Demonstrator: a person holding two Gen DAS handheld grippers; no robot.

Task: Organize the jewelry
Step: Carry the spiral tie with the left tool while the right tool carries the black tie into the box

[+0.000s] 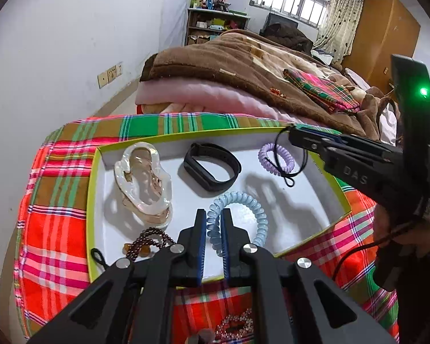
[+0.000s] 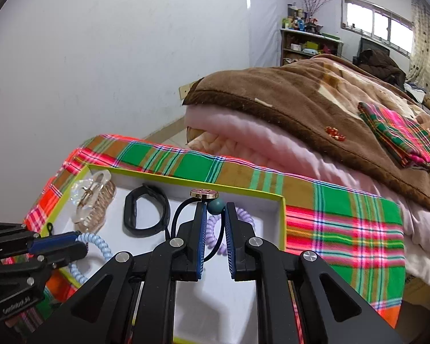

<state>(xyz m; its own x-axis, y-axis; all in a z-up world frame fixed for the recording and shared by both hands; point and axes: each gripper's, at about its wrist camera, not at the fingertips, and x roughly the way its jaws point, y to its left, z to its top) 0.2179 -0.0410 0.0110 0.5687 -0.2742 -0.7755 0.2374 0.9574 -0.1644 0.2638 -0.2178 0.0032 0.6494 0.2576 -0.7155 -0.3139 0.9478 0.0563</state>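
While a white tray (image 1: 100, 229) with a green rim sits on a bright plaid cloth (image 1: 51, 189), both grippers reach over it. Inside the tray lie a clear hair clip (image 1: 142, 182), a black wristband (image 1: 212, 166), a purple coil hair tie (image 1: 272, 157), and a dark red bead bracelet (image 1: 150, 242) near the front edge.

The left gripper (image 1: 214, 223) has its two blue pads on either side of a light blue coil hair tie (image 1: 243, 215). The pads squeeze one side of the coil, and the rest of the loop rests on the tray floor.

The right gripper (image 2: 215, 223) hangs over the far right corner of the tray. A thin black hair cord (image 2: 177, 215) with a teal bead and a gold button runs between its pads. There is a small gap between the pads, so I cannot tell if they pinch the cord. The purple coil lies just under it.

A sparkly pink brooch (image 1: 235, 326) lies on the cloth, outside the tray.
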